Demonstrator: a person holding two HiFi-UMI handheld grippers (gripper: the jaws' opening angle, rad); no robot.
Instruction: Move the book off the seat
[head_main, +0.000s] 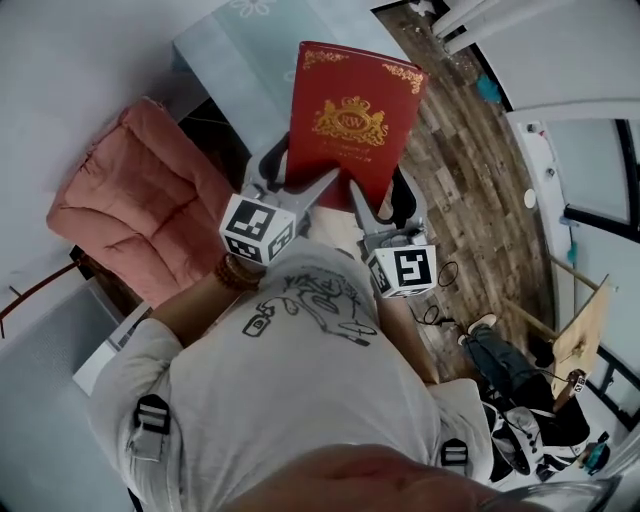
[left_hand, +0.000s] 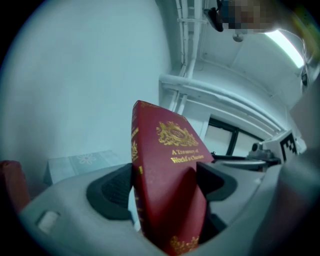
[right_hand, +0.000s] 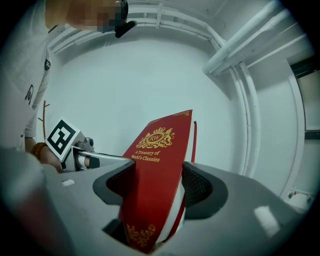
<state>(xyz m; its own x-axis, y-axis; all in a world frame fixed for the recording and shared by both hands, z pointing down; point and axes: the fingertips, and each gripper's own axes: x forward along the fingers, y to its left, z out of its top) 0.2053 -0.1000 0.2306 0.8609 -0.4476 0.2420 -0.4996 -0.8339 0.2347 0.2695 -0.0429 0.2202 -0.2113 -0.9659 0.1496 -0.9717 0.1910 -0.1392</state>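
A red hardback book (head_main: 350, 120) with a gold crest is held up in the air, cover facing the head camera, above the glass table and floor. My left gripper (head_main: 300, 185) is shut on its lower left edge, and my right gripper (head_main: 362, 198) is shut on its lower right edge. In the left gripper view the book (left_hand: 167, 190) stands between the dark pads, spine to the left. The right gripper view shows the book (right_hand: 152, 192) clamped between both pads, with its page edge on the right. The pink padded seat (head_main: 140, 205) lies to the left, with nothing on it.
A pale glass table (head_main: 245, 50) with a flower print stands behind the book. Wood-pattern floor (head_main: 470, 170) runs to the right. A white wall and pipes fill both gripper views. Shoes and bags (head_main: 520, 400) lie at the lower right.
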